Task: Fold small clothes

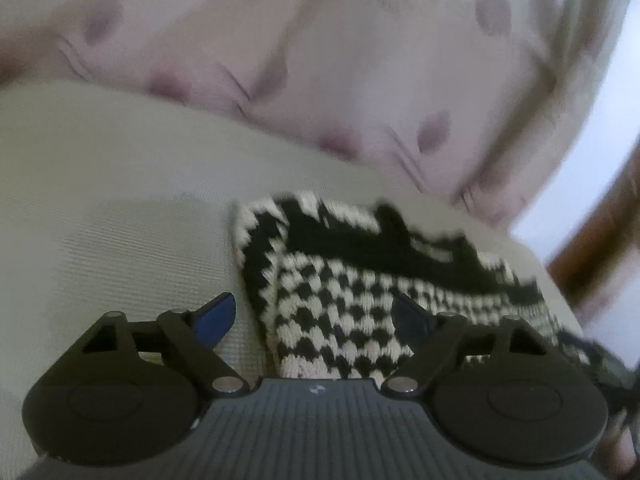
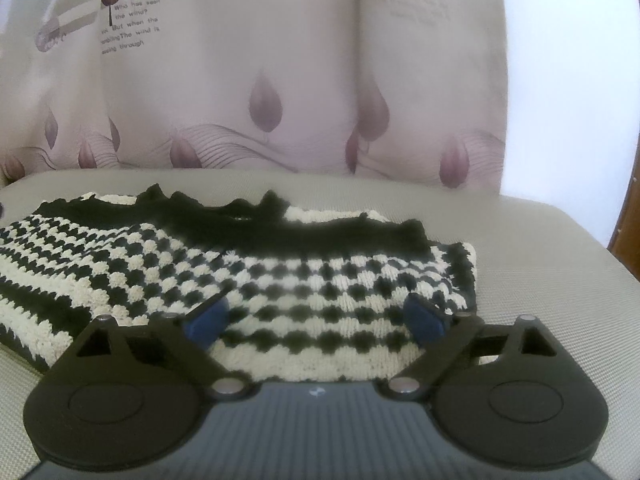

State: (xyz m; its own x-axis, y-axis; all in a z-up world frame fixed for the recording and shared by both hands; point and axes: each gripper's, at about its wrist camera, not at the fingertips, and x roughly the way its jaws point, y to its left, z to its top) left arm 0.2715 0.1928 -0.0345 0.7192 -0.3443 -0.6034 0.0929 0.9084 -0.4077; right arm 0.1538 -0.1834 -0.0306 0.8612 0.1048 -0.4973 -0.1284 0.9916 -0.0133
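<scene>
**Two spread tongs at the near hem of a checked knit garment: risks and clearances**

Both tongs are spread and pinch nothing. The left tongs [image 1: 316, 316] straddle the garment's left edge: one blue pad [image 1: 214, 318] lies over the bare grey cushion [image 1: 100, 200], the other over the knit. The right tongs [image 2: 316, 318] sit wholly over the black-and-white checked knit garment [image 2: 280, 280], which lies flat directly ahead of their tips, its black scalloped trim [image 2: 248, 220] farther forward.

Likely faults, as judged: the thick, springy knit may yield only its top layer to a shallow bite, so the fold drags unevenly; the left pad on the cushion may catch the cushion's ribbed cover rather than the hem. The left view is blurred, so contact cannot be confirmed.

Clearances: open cushion lies left of the left tongs and right of the right tongs. Ahead, the leaf-printed curtain [image 2: 260, 100] hangs beyond the cushion's far edge, limiting forward travel.
</scene>
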